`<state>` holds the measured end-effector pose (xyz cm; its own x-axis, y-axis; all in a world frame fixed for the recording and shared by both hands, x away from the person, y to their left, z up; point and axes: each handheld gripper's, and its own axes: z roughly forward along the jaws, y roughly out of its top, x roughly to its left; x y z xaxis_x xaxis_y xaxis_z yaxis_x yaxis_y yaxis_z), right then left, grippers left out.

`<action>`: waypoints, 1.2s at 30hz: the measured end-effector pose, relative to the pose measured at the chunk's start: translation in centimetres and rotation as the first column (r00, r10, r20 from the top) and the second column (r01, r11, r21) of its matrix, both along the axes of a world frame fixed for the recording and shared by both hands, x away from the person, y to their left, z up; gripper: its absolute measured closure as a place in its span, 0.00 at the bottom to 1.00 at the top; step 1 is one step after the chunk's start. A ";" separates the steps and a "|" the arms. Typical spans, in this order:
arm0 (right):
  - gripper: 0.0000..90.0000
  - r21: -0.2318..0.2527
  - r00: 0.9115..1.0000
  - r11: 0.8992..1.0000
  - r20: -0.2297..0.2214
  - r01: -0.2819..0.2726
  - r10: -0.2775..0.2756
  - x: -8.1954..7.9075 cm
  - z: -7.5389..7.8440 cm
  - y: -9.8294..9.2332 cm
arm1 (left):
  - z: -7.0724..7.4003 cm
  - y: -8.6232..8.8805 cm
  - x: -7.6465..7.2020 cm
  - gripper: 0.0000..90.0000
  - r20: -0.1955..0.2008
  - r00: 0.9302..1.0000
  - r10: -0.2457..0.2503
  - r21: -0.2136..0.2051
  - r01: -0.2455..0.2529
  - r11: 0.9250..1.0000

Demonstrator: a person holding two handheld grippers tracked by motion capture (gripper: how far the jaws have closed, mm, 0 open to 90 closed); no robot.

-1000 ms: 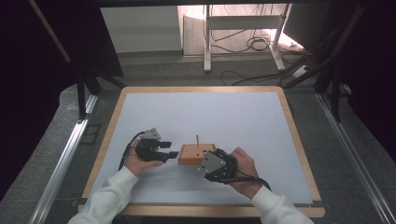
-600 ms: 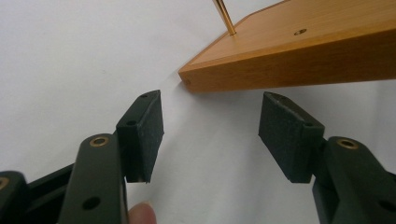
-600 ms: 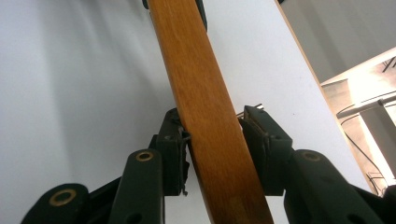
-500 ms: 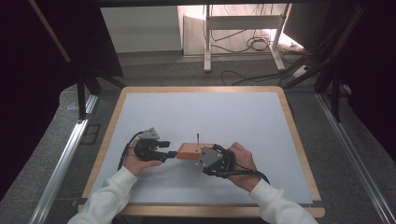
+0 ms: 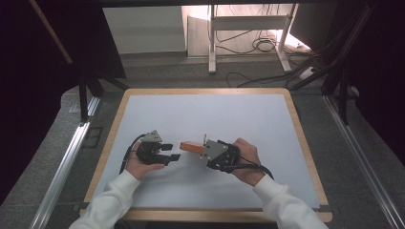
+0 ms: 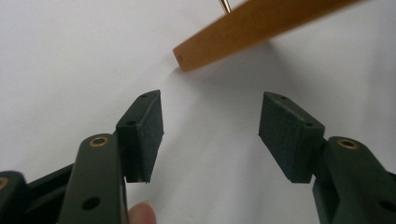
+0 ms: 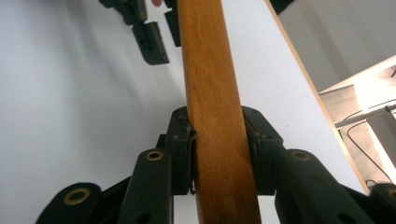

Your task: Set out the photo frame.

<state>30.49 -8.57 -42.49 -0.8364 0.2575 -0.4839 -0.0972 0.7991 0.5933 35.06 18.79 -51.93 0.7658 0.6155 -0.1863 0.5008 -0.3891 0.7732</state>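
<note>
A wooden block (image 5: 190, 147) with a thin metal pin (image 5: 204, 139) standing up from it is held a little above the white table top. My right gripper (image 5: 202, 151) is shut on it; its jaws have just been closing, and in the right gripper view both pads press the sides of the wooden block (image 7: 210, 93). My left gripper (image 5: 171, 151) is held to the block's left, open and pointing at its free end. In the left gripper view the end of the block (image 6: 233, 37) lies just beyond the open left gripper (image 6: 210, 135), apart from both pads.
The work surface is a white board (image 5: 157, 114) in a wooden frame (image 5: 112, 138). Grey floor, metal rails and cables lie beyond it. The left gripper (image 7: 162, 33) shows at the top of the right gripper view, close to the block's far end.
My right hand has moved the block left and slightly up, toward the left gripper, and its jaws have closed tighter on it. The left hand has stayed where it was.
</note>
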 end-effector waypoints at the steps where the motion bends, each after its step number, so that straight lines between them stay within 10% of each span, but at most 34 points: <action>1: 0.76 0.003 1.000 1.000 0.001 0.002 -0.002 0.1 0.1 0.0 | 0.0 0.0 0.0 0.44 0.000 1.000 0.001 0.000 -0.001 1.000; 26: 0.77 0.048 0.996 0.997 -0.067 -0.062 0.065 -0.3 2.2 0.2 | 0.0 0.4 0.2 0.44 0.010 1.000 0.014 0.004 -0.014 1.000; 36: 0.77 0.088 0.981 0.988 -0.133 -0.129 0.140 -1.6 2.6 -0.3 | 0.0 0.5 0.2 0.44 0.007 1.000 0.026 -0.002 -0.026 1.000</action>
